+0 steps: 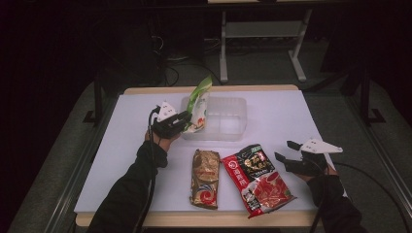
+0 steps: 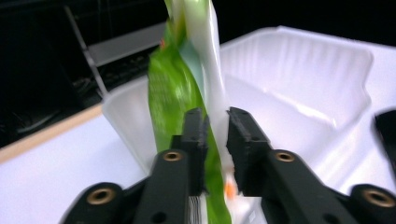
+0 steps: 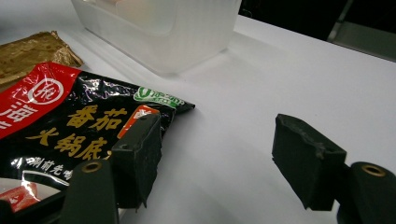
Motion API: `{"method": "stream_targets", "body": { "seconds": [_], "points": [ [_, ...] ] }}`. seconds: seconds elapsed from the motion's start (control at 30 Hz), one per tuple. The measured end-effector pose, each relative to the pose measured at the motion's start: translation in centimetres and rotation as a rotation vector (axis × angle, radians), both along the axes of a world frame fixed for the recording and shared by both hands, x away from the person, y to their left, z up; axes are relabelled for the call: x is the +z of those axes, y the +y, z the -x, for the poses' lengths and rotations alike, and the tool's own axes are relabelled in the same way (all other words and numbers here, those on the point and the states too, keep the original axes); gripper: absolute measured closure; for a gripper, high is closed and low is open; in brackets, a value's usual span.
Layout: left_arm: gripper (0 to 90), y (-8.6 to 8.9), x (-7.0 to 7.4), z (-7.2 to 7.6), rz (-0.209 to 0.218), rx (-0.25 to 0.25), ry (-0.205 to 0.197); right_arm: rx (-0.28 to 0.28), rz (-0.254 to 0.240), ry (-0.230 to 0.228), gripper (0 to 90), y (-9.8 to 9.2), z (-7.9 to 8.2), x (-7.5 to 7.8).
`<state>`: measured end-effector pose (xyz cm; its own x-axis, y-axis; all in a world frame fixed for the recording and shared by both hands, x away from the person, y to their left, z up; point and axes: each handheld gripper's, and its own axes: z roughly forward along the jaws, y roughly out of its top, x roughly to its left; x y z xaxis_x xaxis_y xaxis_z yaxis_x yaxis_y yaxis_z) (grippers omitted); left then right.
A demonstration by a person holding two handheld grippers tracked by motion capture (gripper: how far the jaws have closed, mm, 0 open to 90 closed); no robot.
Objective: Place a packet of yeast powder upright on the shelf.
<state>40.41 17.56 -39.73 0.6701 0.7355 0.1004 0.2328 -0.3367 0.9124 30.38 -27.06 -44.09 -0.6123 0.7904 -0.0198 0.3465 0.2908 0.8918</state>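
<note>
Jaws of the left gripper (image 2: 215, 140) are drawn narrow around the lower part of a green-and-white crinkled plastic snack pouch (image 2: 180, 88), one black pad on each face of it, gripping it. No earlier picture accompanies this moment. The pouch stands nearly upright above those jaws, its bottom hanging at the near-left corner of a clear, shallow plastic tray (image 2: 299, 60) that lies just beyond the jaw tips; in the high view the pouch (image 1: 199, 104) leans against the tray's left wall (image 1: 233, 121), with the left gripper (image 1: 180, 122) beside it.

Nearer the person than the tray, two packets lie flat: a gold foil packet (image 1: 205, 177) and, just to its right, a black-and-red glossy sauce packet (image 1: 256, 177). The right gripper (image 1: 286, 154) sits low beside that sauce packet, its jaws spread wide with nothing between them; in the right gripper view one jaw stands over the packet's edge (image 3: 88, 126), the other over bare surface.

All of this rests on a white sheet covering the bench (image 1: 272, 104), whose pale wooden edge shows at front and back. Around it the room is dark, with grey flooring, cables and a white metal frame (image 1: 262, 34) beyond the bench.
</note>
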Motion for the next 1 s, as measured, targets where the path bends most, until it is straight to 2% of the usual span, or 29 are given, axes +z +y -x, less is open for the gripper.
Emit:
{"method": "stream_targets", "body": {
  "seconds": [0.1, 0.2, 0.27, 0.43, 0.53, 0.6, 0.63, 0.67, 0.8, 0.93, 1.0],
  "points": [
    [85.0, 0.3, -1.0, 0.1, -0.037, -0.010, 0.038, 0.003, 0.006, 0.006, 31.9, 0.1, -0.1, -0.1],
    [85.3, 0.3, -1.8, 0.0, -0.072, -0.026, 0.074, 0.005, 0.009, 0.005, 31.9, 0.2, -0.1, -0.1],
    [89.1, 0.2, -2.2, -0.1, -0.098, -0.014, 0.082, 0.001, 0.009, 0.010, 31.9, 0.1, -0.1, -0.2],
    [89.9, 0.3, -2.6, -0.7, -0.102, -0.010, 0.107, 0.000, 0.010, 0.011, 31.9, 0.1, -0.1, -0.2],
    [89.9, -0.4, -2.5, -0.6, -0.140, -0.004, 0.092, 0.002, 0.015, 0.017, 31.9, 0.2, -0.2, -0.3],
    [89.8, -0.3, -2.3, -0.5, -0.139, -0.013, 0.089, 0.002, 0.023, 0.014, 31.9, 0.2, -0.1, -0.3],
    [89.8, -0.2, -2.1, -0.4, -0.132, -0.025, 0.094, 0.002, 0.023, 0.014, 31.9, 0.2, -0.1, -0.3],
    [88.8, 0.0, -1.8, -0.1, -0.150, -0.045, 0.094, -0.004, 0.016, 0.015, 31.9, 0.0, -0.1, -0.3],
    [88.8, 0.0, -1.7, 0.1, -0.178, -0.067, 0.095, -0.007, 0.013, 0.022, 31.9, 0.0, -0.2, -0.4],
    [89.9, -0.4, -1.9, -0.5, -0.204, -0.044, 0.100, 0.001, 0.024, 0.015, 31.9, 0.3, -0.2, -0.3],
    [89.9, -0.4, -2.1, -0.8, -0.192, -0.040, 0.102, 0.002, 0.026, 0.016, 31.9, 0.4, -0.2, -0.3]
  ]
}}
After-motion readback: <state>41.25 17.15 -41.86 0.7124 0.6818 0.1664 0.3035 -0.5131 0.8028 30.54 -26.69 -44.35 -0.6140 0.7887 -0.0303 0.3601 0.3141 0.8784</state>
